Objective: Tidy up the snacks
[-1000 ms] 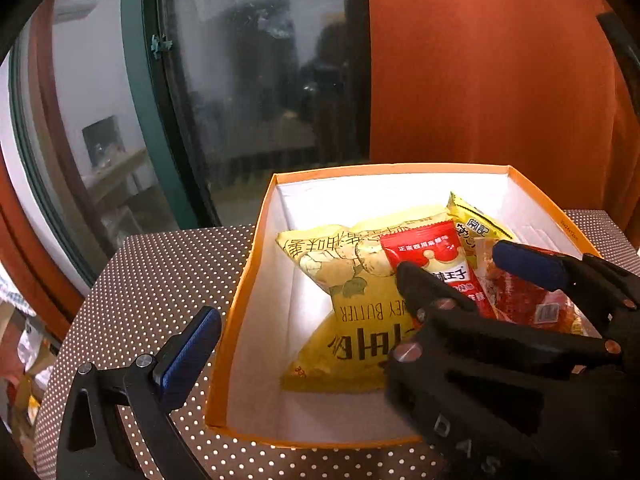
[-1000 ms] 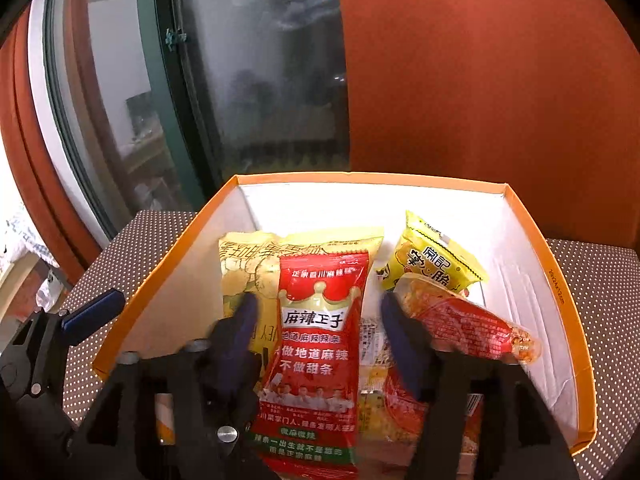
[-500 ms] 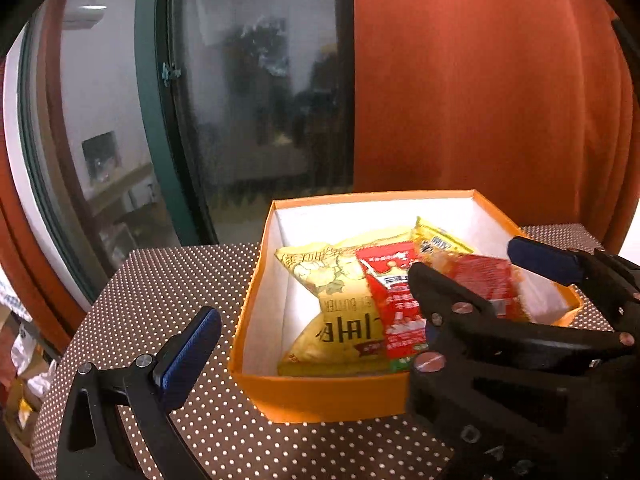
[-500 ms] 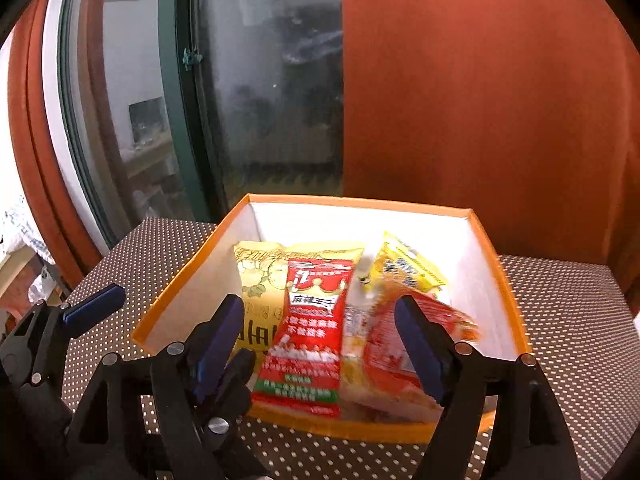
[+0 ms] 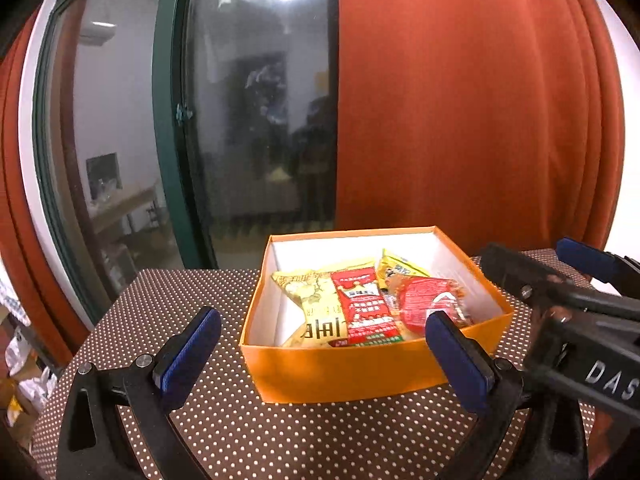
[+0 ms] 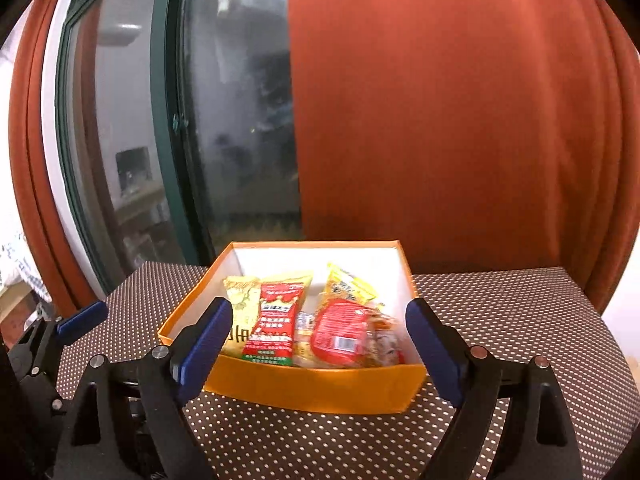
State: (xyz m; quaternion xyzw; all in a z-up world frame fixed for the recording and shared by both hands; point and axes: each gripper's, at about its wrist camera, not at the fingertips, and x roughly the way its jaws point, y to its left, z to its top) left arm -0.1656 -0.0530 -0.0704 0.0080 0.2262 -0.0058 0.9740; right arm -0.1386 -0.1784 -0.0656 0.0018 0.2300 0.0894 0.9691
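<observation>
Four snack packets lie in the orange box (image 6: 312, 390) on the dotted table (image 6: 500, 312), near its back edge by the window (image 5: 248, 120) and curtain (image 6: 460, 120): a yellow bag (image 6: 240, 312), a red packet (image 6: 276, 324), a small yellow packet (image 6: 348, 284) and a red sausage pack (image 6: 344, 332). The right gripper (image 6: 320, 344) hangs before the box, jaws opening, nothing between them. The left gripper (image 5: 324, 356) is spread wide and empty too.
</observation>
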